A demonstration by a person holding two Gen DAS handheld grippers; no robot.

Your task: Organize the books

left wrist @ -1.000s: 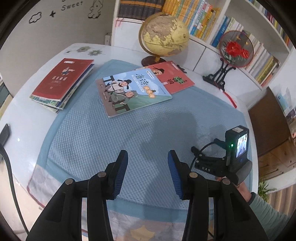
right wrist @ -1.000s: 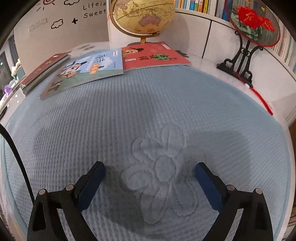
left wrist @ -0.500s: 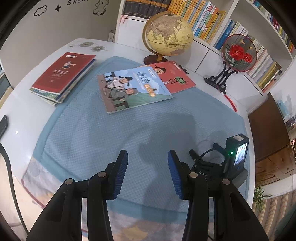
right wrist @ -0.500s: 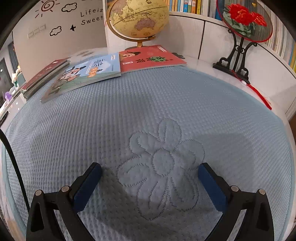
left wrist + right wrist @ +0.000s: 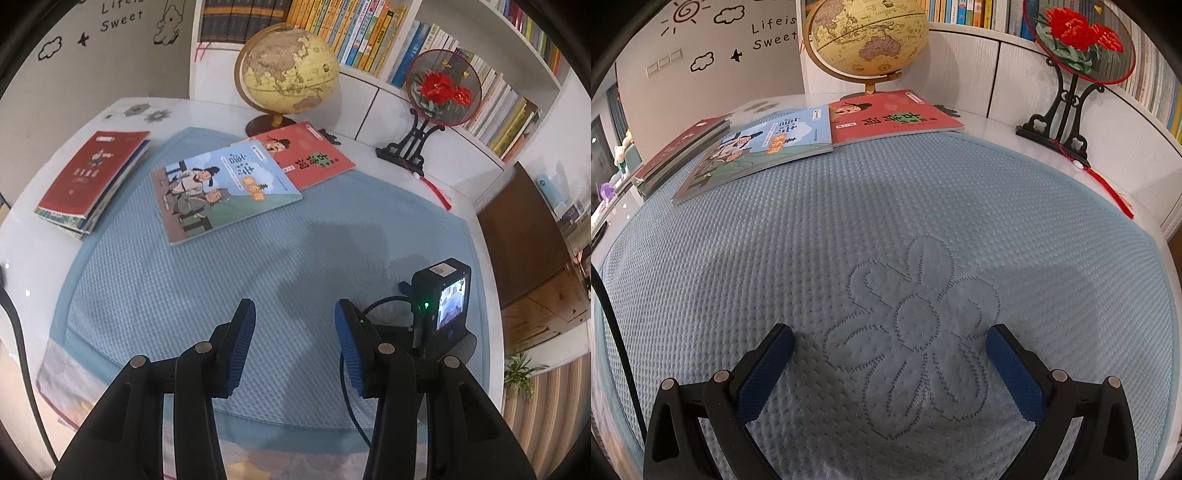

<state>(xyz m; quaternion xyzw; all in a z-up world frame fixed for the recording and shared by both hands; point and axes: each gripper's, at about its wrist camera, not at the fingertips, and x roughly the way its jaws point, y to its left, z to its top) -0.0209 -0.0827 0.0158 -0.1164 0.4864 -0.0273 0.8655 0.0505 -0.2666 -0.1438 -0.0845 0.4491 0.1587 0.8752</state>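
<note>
On the wall, black lettering [image 5: 774, 33] reads "Life is Sweet" beside cloud and sun drawings. A blue book [image 5: 221, 192] with Chinese title characters lies on the quilted blue mat [image 5: 184, 295], overlapping a red book [image 5: 310, 155] just in front of the globe [image 5: 288, 70]; a stack of books [image 5: 92, 181] topped by a dark red cover sits on the white table [image 5: 26, 236] to the left. The left gripper [image 5: 295, 332] hangs above the mat, jaws parted with nothing between them. The right gripper [image 5: 890, 350] is spread wide over a stitched flower [image 5: 912, 332], empty. Only the left view shows the right gripper's camera [image 5: 443, 299] with its lit screen, and the full bookshelf [image 5: 369, 33]; the right view shows the flower stitching clearly.
</note>
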